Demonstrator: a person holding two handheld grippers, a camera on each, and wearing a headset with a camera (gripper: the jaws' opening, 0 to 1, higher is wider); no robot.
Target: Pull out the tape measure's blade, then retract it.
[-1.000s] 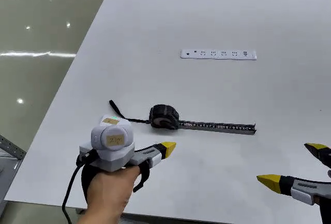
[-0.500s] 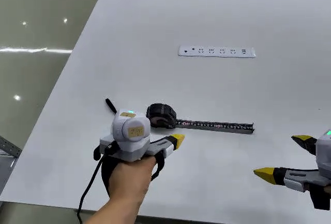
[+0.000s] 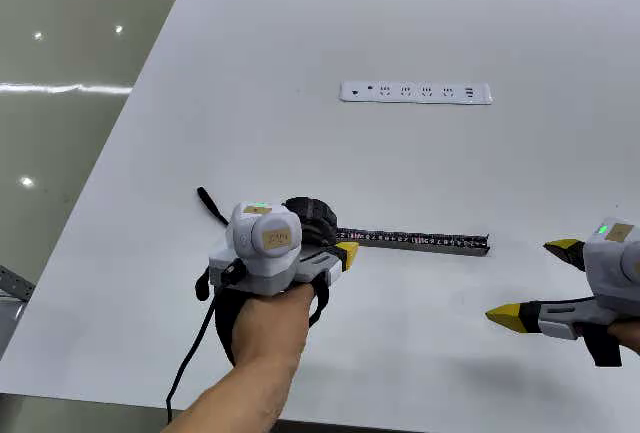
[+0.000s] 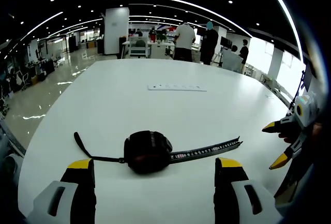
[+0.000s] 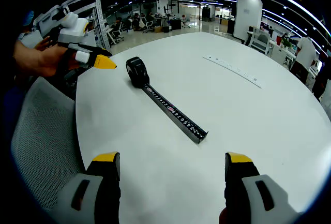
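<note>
Blade (image 3: 415,241) out along counter (image 3: 300,53) | jaws on both wide open, empty | I should clamp case (image 4: 148,149) with left gripper (image 4: 153,164), ease tip (image 3: 486,245) home with right gripper (image 5: 171,158), slowly.

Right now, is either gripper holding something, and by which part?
Nothing is held: the left gripper and right gripper stand open, apart from the black round tape measure with its dark blade extended.

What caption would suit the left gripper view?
Open left tongs frame a black tape measure, blade pulled out across the white table.
</note>
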